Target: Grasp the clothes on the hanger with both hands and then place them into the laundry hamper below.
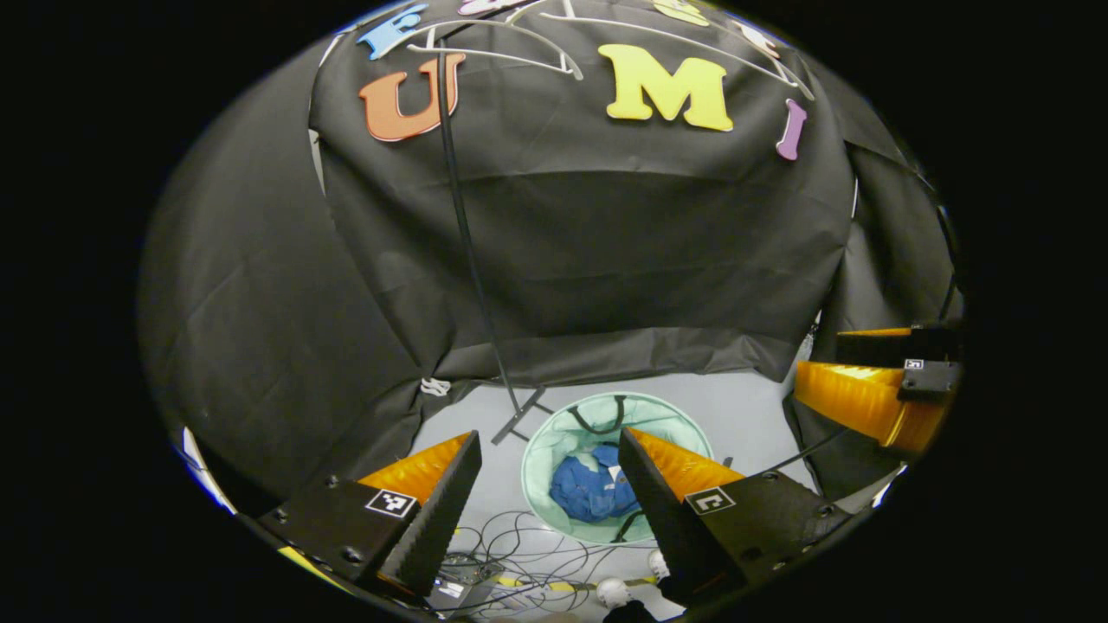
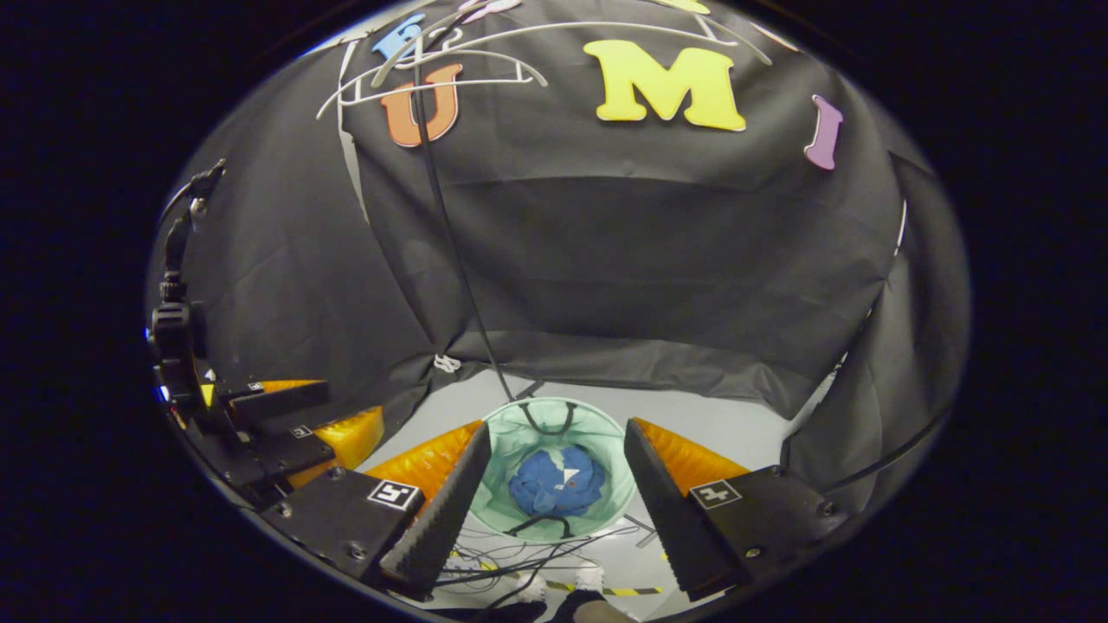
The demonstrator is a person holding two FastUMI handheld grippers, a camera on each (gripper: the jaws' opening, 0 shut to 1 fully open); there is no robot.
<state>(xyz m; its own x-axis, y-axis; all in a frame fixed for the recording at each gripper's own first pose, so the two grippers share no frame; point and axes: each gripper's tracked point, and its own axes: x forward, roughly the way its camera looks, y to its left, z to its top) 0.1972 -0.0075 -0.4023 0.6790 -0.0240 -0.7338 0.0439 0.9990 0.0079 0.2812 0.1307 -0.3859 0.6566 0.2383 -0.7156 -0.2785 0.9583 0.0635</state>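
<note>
- You're holding both grippers, left gripper (image 1: 541, 497) and right gripper (image 2: 554, 497), with fingers spread wide, gripping nothing.
- Blue clothes (image 2: 556, 481) are lying crumpled in the laundry hamper (image 2: 519, 433), below and fwd of the fingers, framed betw. the right pair; no clear long axis.
- Empty hangers (image 2: 450, 73) are hanging high above; looks done.

Blue garment (image 1: 594, 490), crumpled into a loose heap with a small white patch showing near its top, lying at the bottom of the laundry hamper (image 1: 554, 433). The hamper is round, pale mint green, open at the top, with two dark loop handles on opposite sides of its rim; it stands on the light floor. White hangers (image 2: 450, 73) hang bare high above, in front of the black cloth.
</note>
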